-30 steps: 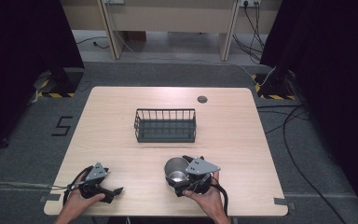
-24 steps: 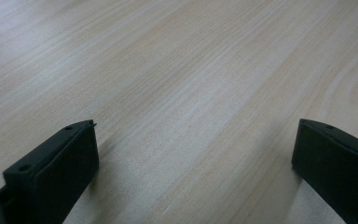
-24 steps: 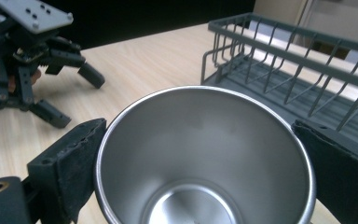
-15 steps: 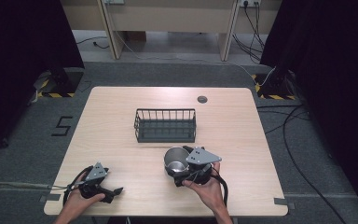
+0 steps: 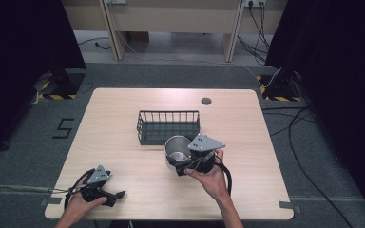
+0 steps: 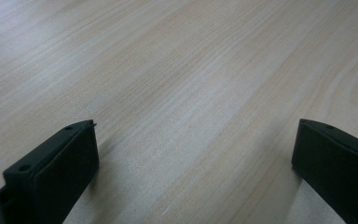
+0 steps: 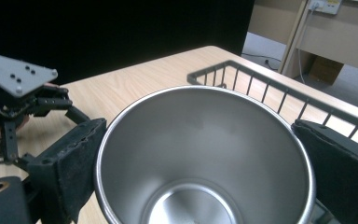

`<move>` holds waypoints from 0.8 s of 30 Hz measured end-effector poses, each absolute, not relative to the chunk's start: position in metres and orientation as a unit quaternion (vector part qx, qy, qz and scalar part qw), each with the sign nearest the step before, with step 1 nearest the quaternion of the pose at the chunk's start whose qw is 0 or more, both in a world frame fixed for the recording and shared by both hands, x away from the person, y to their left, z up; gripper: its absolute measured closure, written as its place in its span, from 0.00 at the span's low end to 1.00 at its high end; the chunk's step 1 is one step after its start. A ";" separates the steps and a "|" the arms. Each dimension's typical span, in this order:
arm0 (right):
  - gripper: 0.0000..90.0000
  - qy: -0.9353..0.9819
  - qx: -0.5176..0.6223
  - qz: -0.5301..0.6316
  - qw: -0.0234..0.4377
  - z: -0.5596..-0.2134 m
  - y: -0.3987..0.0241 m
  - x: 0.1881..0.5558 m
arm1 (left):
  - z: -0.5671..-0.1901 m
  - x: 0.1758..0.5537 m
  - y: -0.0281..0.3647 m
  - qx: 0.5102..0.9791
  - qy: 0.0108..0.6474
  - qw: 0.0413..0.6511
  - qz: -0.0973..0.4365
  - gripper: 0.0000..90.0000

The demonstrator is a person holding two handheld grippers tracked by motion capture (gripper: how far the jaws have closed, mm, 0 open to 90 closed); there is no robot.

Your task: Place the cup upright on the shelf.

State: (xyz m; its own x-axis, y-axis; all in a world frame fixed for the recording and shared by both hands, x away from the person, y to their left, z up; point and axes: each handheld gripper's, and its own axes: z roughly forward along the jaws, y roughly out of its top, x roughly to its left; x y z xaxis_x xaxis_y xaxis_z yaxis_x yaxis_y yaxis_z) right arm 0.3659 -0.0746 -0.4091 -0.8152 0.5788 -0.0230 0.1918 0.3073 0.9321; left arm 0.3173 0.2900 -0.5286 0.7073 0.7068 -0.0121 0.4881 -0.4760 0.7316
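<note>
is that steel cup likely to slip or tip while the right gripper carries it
The steel cup looks smooth and polished, so it may slip between the right gripper pads. Its walls look thin, so it is probably light and stiff. It flares toward the rim, so a squeeze could nudge it out; set down sideways, it would likely roll.

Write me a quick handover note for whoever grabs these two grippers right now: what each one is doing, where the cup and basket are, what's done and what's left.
Right gripper: shut on the steel cup, one jaw on each side of its wall; cup is empty, lifted and tilted, next to the near edge of the wire basket.
Left gripper: open, holding nothing, low over the table at its near left corner.
Done: cup picked up and brought to the basket.
Left: likely carry the cup over the basket rim, set it inside, release. The basket looks empty.
</note>
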 end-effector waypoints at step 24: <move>0.07 0.790 0.253 0.523 0.194 -0.349 -0.049 0.420 | -0.528 0.317 0.290 0.846 0.354 0.371 0.146 0.00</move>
State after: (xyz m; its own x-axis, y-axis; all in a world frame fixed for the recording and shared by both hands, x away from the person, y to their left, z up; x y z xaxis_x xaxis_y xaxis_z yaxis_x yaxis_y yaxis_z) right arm 0.4204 -0.0490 -0.3494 -0.7968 0.6027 -0.0425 0.1963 0.3249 0.9252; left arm 0.3171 0.2899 -0.5284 0.7064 0.7076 -0.0160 0.4906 -0.4732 0.7317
